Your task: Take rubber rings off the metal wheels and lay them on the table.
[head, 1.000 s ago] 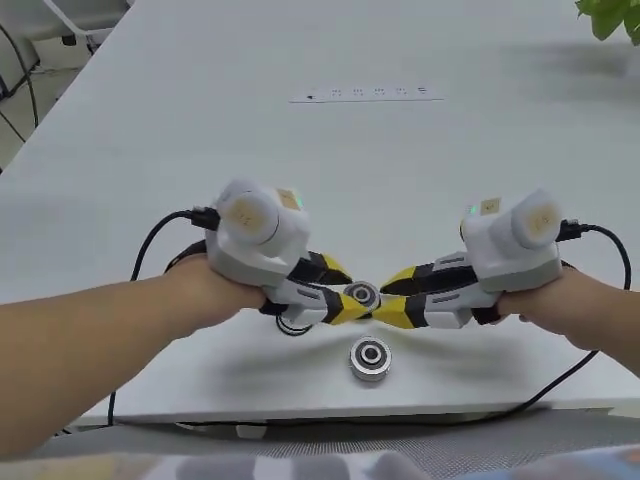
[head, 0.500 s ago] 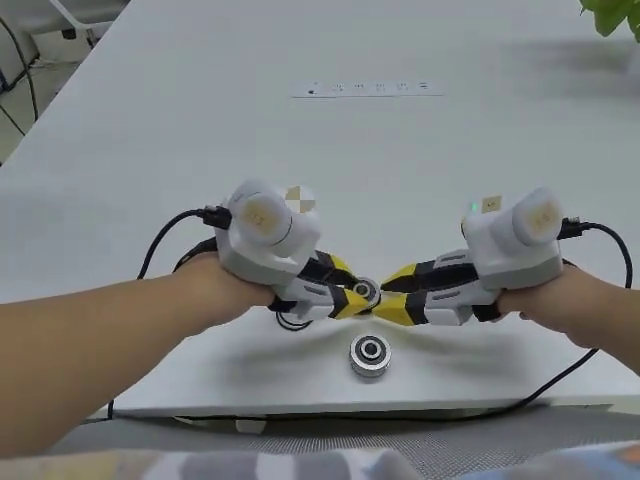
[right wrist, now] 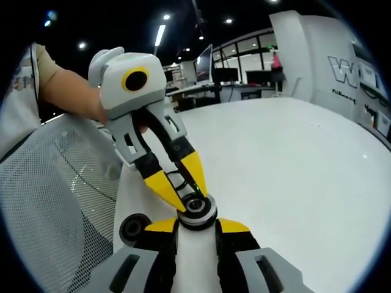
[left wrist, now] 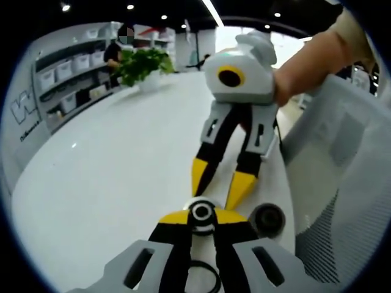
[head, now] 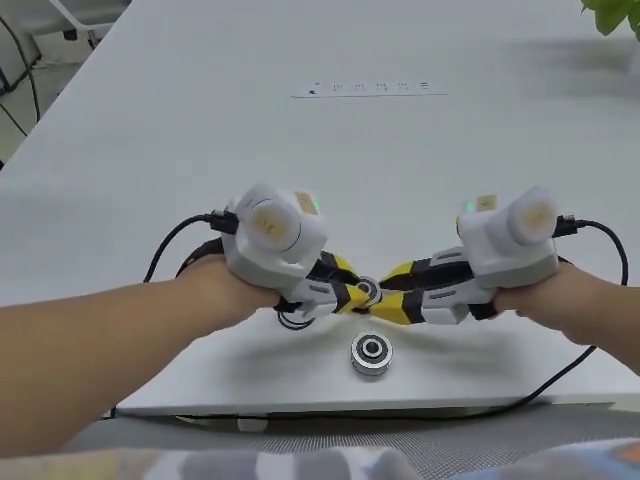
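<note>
Metal wheel (head: 365, 291) sits between both tools, bore facing up. The left gripper (head: 350, 297) and right gripper (head: 383, 300) meet tip to tip, each apparently clamped on it. A second wheel (head: 371, 353) lies nearer the front edge of the table (head: 420, 170), and a loose rubber ring (head: 292, 321) lies under the left gripper. Open surface lies beyond.

Large letter W on far wall (right wrist: 317, 49) — remainder illegible, small marks on white strip (head: 368, 89) unreadable
</note>
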`<state>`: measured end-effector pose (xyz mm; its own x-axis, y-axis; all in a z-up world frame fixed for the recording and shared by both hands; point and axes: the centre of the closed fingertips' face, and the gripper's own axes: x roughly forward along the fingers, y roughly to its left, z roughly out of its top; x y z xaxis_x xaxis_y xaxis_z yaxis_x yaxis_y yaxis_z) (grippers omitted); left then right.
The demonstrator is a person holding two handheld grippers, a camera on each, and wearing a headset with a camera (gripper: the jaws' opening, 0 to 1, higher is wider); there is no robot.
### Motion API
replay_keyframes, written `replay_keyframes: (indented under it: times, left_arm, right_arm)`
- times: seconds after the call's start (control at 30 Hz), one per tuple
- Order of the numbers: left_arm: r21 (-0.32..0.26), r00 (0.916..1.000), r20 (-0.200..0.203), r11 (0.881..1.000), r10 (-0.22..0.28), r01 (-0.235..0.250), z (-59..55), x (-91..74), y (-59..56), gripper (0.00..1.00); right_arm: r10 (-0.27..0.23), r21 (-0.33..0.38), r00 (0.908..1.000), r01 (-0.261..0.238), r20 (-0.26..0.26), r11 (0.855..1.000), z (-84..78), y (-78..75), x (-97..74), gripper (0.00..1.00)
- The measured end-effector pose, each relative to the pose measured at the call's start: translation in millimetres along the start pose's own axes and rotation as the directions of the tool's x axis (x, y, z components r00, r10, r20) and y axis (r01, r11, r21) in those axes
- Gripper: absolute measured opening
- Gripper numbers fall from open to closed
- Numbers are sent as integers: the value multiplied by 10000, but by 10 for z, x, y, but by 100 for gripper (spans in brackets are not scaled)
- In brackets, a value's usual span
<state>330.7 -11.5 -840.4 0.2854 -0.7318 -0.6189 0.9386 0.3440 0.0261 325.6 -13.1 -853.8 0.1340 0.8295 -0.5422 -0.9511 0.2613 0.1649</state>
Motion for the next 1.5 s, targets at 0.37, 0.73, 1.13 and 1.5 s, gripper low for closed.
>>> replay_keyframes:
  times: [0.37,0.73,1.13,1.5]
  left_arm:
    - [4,9999,64,10000,98,-98,-2,1,-7,14]
    - [-10,9999,4,9999,161,-161,-5,7,-3,14]
    - [170,9996,-122,9996,246,-244,-5,13,-5,13]
    - [217,9994,-214,9994,261,-257,-3,12,-6,13]
  right_arm:
    - [-194,14,9997,194,-124,9998,-21,-7,0,19]
    - [-285,-46,9992,284,-288,9996,-63,-17,-33,7]
    - [-438,1263,9988,462,-219,9909,-46,-17,-88,0]
    - [-497,2437,9987,469,55,9687,-17,-1,-127,0]
